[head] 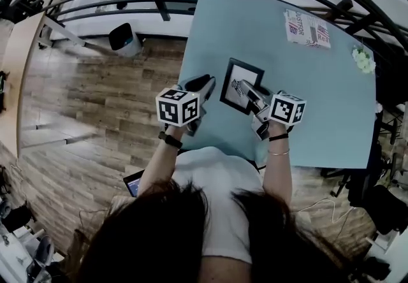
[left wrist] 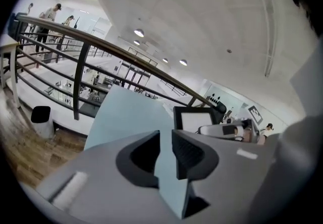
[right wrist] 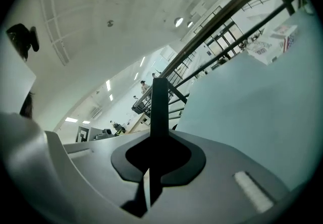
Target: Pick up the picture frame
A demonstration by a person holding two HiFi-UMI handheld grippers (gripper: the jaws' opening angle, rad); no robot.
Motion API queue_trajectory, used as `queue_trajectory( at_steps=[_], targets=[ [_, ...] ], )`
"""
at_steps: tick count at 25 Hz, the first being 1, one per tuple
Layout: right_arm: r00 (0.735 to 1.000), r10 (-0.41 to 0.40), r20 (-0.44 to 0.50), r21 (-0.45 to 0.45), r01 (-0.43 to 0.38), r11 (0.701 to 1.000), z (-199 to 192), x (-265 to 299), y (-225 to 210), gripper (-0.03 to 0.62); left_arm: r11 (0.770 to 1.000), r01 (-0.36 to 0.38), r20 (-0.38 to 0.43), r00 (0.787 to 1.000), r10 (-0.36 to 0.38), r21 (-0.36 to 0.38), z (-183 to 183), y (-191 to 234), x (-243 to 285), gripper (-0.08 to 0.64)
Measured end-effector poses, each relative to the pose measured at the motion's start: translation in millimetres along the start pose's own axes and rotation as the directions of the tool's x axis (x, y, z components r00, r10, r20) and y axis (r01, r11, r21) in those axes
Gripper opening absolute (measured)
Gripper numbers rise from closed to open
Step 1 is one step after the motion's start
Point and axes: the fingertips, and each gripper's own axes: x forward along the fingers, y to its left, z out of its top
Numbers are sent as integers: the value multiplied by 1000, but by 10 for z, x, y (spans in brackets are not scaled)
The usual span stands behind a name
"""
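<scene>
Right claw (head: 248,92) clamps the black rectangular picture frame (head: 237,81) by its right edge; left claw (head: 203,84), apart and empty, hangs just left

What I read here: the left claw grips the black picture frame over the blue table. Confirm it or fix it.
Wrong claw. It is the right claw that grips the black picture frame over the blue table. The right gripper view shows the frame's edge clamped between its jaws. In the left gripper view the left claw stands open with nothing in it.
</scene>
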Motion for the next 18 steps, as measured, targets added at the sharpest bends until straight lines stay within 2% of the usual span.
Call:
queue_trajectory(
  at_steps=[3, 6, 11, 18],
  targets=[
    [998, -52, 45, -93, 56, 994, 156, -159, 69, 14, 998, -8, 33, 999, 7, 56, 123, -84, -80, 133],
    [989, -117, 92, -211, 135, 968, 280, -307, 144, 14, 991, -27, 63, 998, 19, 128, 245, -152, -165, 132],
    [960, -216, 178, -380, 270, 885, 441, -521, 229, 14, 960, -66, 128, 991, 32, 271, 477, -298, -268, 132],
    [904, -291, 315, -500, 418, 758, 639, -799, 295, 14, 918, -110, 219, 975, 26, 381, 735, -486, -345, 129]
  ],
)
